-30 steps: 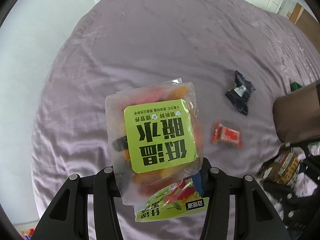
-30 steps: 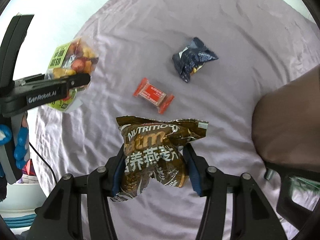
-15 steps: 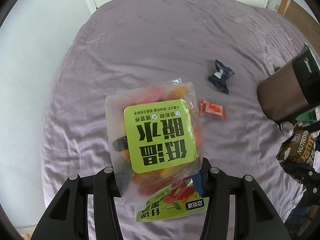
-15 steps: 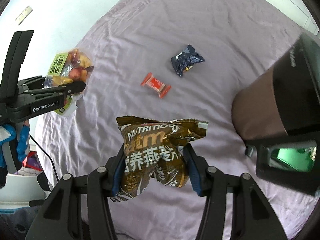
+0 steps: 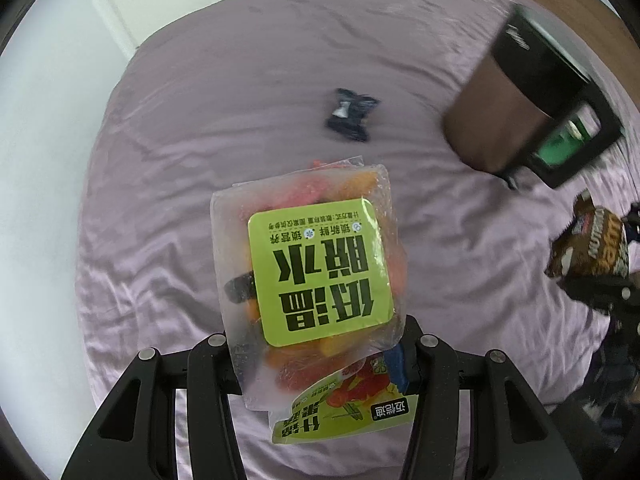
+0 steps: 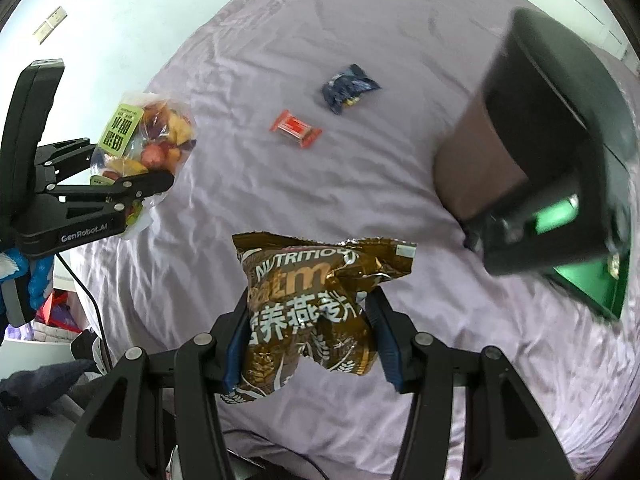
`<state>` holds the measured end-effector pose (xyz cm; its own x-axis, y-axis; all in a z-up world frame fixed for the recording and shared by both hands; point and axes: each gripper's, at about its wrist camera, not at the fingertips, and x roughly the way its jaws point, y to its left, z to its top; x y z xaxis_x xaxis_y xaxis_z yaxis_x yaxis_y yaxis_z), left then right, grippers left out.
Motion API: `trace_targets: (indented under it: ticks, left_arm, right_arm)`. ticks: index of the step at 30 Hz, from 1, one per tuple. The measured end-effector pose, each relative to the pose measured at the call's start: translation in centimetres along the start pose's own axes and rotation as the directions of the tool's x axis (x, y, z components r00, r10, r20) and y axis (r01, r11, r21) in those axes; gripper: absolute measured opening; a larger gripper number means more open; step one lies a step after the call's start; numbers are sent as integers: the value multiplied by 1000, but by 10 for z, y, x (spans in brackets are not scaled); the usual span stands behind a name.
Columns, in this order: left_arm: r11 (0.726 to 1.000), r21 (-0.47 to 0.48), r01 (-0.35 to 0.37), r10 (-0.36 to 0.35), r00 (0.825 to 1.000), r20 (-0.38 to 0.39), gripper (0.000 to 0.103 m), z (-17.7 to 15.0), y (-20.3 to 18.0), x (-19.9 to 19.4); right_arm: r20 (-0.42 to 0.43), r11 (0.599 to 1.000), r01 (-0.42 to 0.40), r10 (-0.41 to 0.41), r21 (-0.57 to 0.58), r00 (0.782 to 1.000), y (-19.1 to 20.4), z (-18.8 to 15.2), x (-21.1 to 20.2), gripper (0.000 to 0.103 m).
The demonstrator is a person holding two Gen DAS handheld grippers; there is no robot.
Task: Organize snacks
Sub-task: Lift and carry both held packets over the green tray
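My left gripper (image 5: 320,356) is shut on a clear bag of dried fruit with a lime-green label (image 5: 316,272), held above the purple bedspread (image 5: 180,152); the bag also shows in the right wrist view (image 6: 144,140). My right gripper (image 6: 306,340) is shut on a brown oat snack bag (image 6: 312,304), which also shows at the right in the left wrist view (image 5: 588,240). A dark blue packet (image 6: 348,88) and a red candy bar (image 6: 296,128) lie on the bed. A brown and black box (image 6: 532,140) with green items inside stands at the right.
White walls and cupboard doors (image 5: 160,8) border the bed's far side. At the left of the right wrist view, clutter (image 6: 52,320) lies on the floor beside the bed.
Both grippers have risen and pulled back with their bags. The brown box has come fully into view at the right, and the loose packets look farther away.
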<state>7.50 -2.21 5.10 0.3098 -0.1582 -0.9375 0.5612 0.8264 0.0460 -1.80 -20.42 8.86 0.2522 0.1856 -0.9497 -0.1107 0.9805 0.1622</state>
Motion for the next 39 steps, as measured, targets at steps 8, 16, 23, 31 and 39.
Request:
trace_targets:
  ticks: [8, 16, 23, 31, 39]
  left_arm:
    - [979, 189, 75, -76, 997, -2, 45, -1, -63, -13]
    - [907, 390, 160, -157, 987, -41, 45, -2, -133, -18]
    - [817, 536, 212, -211, 975, -64, 45, 5, -200, -27]
    - [731, 619, 288, -283, 953, -110, 45, 21, -272, -28]
    - [731, 593, 338, -345, 933, -105, 45, 71, -334, -17]
  right_arm:
    - [11, 996, 30, -31, 80, 999, -38, -32, -25, 61]
    - [13, 973, 70, -74, 220, 997, -85, -83, -42, 61]
    - [14, 929, 105, -118, 356, 993, -135, -129, -54, 61]
    - [19, 869, 129, -157, 478, 987, -193, -165, -58, 61]
    - [36, 827, 150, -202, 541, 979, -259, -172, -62, 61]
